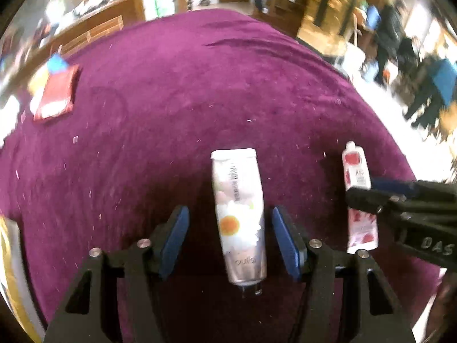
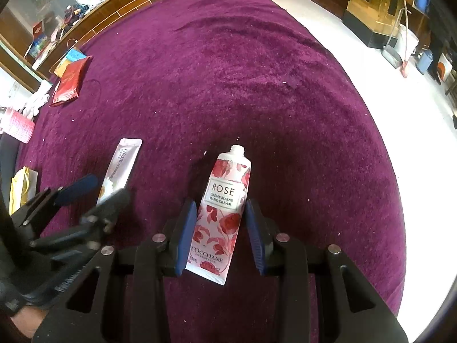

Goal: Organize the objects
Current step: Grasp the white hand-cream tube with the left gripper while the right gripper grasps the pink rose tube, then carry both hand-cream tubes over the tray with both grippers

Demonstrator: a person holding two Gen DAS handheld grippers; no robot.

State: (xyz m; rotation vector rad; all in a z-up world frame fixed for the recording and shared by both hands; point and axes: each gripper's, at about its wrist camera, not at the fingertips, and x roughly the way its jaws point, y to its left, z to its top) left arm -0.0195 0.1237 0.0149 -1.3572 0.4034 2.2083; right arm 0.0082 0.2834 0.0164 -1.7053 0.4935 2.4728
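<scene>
The whole thing plays out on a big desk covered in purple velvety cloth (image 2: 257,85), with a red packet (image 2: 70,81) way off at the far left edge and a gold-and-white bag (image 2: 21,184) at the near left. Two tubes lie side by side near the front edge, close together but not touching.

The bigger one is the daisy cream tube (image 1: 240,214), flat on the cloth, crimped end pointing away. The left claw (image 1: 230,240) straddles it, blue pads well clear on both sides, so it's open and holding nothing yet. The left view is pretty smeared, so that hand looks to be on the move. Best bet for this step: settle first, center the tube between the pads, get low enough to catch its sides and not just the top, then close gently, since it's a soft tube and will squish.

The smaller one is the L'Occitane rose hand cream tube (image 2: 221,217), with no cap on its nozzle as far as the pictures show. The right claw (image 2: 220,234) has narrowed around its lower half; the left pad sits right against the tube, the right one looks to be touching near the label. It reads as a grip, though a light one. Squeezing harder could push cream out of that nozzle.
</scene>
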